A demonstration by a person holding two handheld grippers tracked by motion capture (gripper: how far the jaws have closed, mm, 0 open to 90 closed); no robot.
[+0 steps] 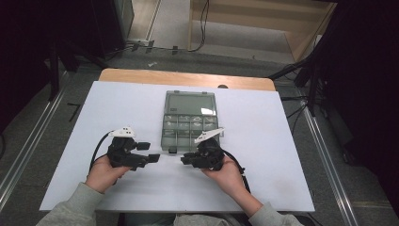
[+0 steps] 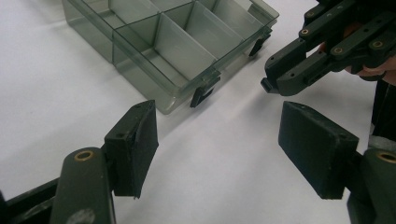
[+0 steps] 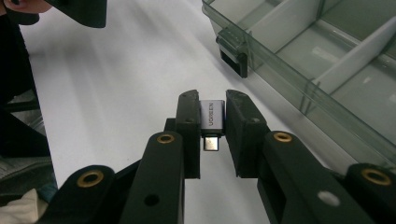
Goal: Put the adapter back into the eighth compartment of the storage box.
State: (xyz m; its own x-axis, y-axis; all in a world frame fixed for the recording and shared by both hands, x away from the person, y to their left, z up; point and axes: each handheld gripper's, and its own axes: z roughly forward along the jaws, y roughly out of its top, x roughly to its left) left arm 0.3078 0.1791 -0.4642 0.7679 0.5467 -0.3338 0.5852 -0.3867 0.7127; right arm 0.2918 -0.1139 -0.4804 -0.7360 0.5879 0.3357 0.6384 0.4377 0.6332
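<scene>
left gripper (image 1: 149,152): held low in the left hand (image 1: 104,173), jaws spread wide, nothing between them, pointing toward the right gripper | right gripper (image 1: 184,160): held in the right hand (image 1: 226,175), jaws drawn close and clamped on a small grey USB adapter (image 3: 212,122), pointing toward the left gripper | forearms: grey sleeves (image 1: 70,207).

Both grippers black, brass-ringed pivot holes, flat pads (image 2: 140,140); grey three-cornered plate (image 1: 123,133) atop each; black cables (image 1: 98,149); grey sleeves (image 1: 77,205).
</scene>
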